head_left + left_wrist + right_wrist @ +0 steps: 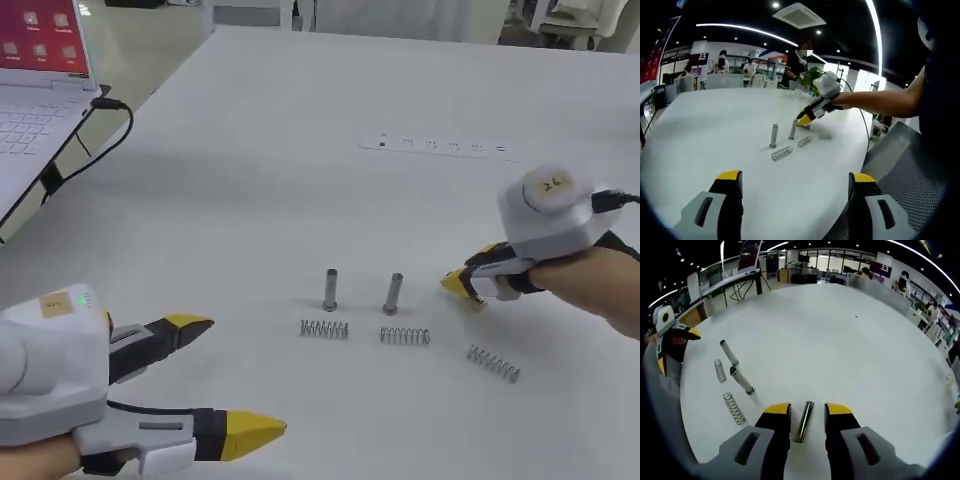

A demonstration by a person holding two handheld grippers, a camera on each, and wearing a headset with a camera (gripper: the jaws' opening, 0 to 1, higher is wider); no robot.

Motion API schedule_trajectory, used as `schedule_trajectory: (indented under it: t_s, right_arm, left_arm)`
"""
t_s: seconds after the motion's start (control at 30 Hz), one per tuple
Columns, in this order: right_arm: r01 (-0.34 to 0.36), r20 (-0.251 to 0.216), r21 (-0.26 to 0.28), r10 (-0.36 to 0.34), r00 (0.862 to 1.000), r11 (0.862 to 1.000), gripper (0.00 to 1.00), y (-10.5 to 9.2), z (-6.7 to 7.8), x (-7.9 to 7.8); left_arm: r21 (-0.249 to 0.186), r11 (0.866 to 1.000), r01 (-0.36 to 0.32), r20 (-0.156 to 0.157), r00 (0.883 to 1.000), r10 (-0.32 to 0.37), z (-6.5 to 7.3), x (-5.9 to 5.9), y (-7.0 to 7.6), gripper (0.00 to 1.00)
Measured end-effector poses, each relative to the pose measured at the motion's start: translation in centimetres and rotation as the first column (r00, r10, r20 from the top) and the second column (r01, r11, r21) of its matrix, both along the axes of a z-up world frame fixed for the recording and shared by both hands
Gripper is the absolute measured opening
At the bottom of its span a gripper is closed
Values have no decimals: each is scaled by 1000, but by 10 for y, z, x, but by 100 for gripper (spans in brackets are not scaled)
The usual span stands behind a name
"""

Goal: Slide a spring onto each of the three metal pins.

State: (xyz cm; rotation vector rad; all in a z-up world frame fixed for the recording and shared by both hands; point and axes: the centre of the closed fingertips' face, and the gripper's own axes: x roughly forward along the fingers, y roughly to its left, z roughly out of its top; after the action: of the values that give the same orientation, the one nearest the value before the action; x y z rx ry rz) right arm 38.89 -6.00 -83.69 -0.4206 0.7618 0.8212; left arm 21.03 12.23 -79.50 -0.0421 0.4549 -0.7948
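The right gripper (pixel 458 285) sat low over the white table (pixel 300 150), its jaws a little apart. In the right gripper view (pixel 808 409) the third pin (pixel 804 421) lay in line between the two yellow tips, with a thin strip of table showing on each side of it. Whether that pin stood up or lay flat could not be told.

To the left of that gripper in the head view, the first pin (pixel 331 290) and the second pin (pixel 393 294) stood upright side by side, near each other but apart. Just in front of them lay the first spring (pixel 324 329) and the second spring (pixel 404 336), each flat on the table and close to its pin without touching it. The third spring (pixel 493 363) lay slanted below the right gripper, clear of its tips.

The left gripper (pixel 240 375) was at the near left edge with its jaws spread wide and nothing between them, well apart from the pins and springs.
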Motion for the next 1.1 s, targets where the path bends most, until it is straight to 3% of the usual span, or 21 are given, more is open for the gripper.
schedule_trajectory:
  t_s: [0.5, 1.1]
  right_arm:
    - [44, -42, -41, -45, 998, 998, 14, -1, -7, 4]
    - [40, -77, -81, -46, 996, 996, 11, 0, -16, 2]
  left_arm:
    - [-4, 1000, 0, 0, 1000, 0, 0, 0, 0, 83]
    - [-9, 1000, -3, -5, 1000, 3, 0, 0, 1, 83]
